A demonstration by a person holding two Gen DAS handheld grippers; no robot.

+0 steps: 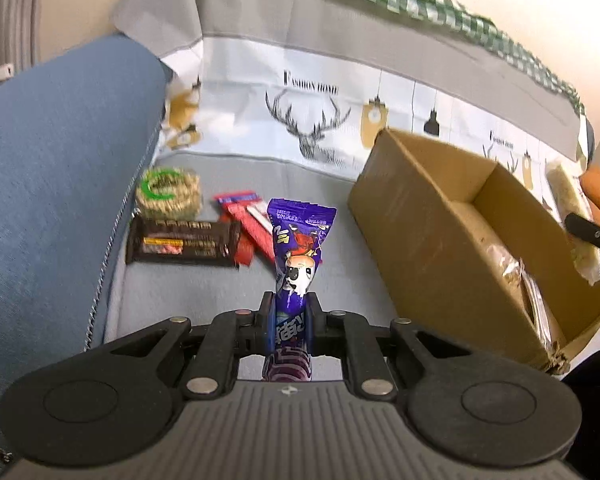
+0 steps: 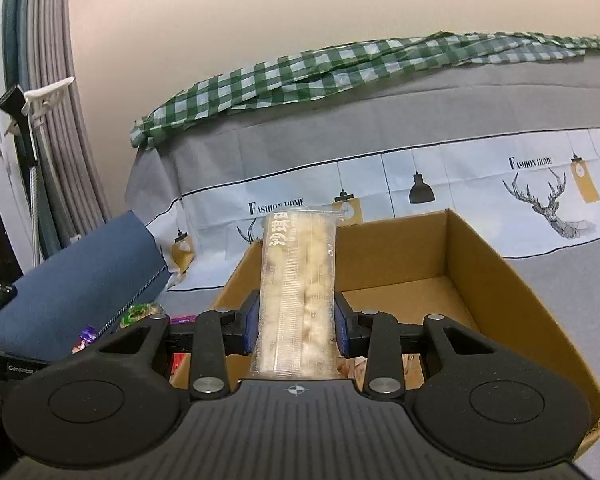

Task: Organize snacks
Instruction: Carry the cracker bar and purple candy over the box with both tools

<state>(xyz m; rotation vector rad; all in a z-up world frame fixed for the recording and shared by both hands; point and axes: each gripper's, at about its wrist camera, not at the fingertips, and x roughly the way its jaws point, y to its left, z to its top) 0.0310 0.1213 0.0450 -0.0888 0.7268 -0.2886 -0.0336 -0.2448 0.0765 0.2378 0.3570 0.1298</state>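
While the left tool (image 1: pixel 290 312) clamps its jaws on the lower part of a purple snack packet (image 1: pixel 298 248), the packet stands up out of the grip, lifted clear of the grey sofa seat (image 1: pixel 204 292). Behind it, toward the seat's back edge and near the blue cushion (image 1: pixel 56 168) on the left, three more snacks lie loose: a round pale cake in a wrapper with a green ring (image 1: pixel 168 194), a dark brown bar (image 1: pixel 182 242) just in front of it, and a red wrapped stick (image 1: pixel 246 224) touching the bar's right end. A cardboard box (image 1: pixel 428 232) sits open on the right side of the seat, some wrapped items lying in its near corner. The right tool (image 2: pixel 296 320) is closed on a clear-wrapped block of pale puffed-grain cake (image 2: pixel 298 280), pads pressing both long sides; the cake points away from the camera and hangs above the box's near left corner (image 2: pixel 236 280). Far half of the box floor shows bare cardboard. Seen from the left wrist, this same cake and a black finger (image 1: pixel 588 232) appear at the box's right rim, blurred. Sofa back is draped in a grey-and-white cloth printed with deer heads and lamps (image 2: pixel 480 184), with a green checked cloth (image 2: pixel 340 68) bunched along its top edge. At the left, grey curtains (image 2: pixel 60 120).
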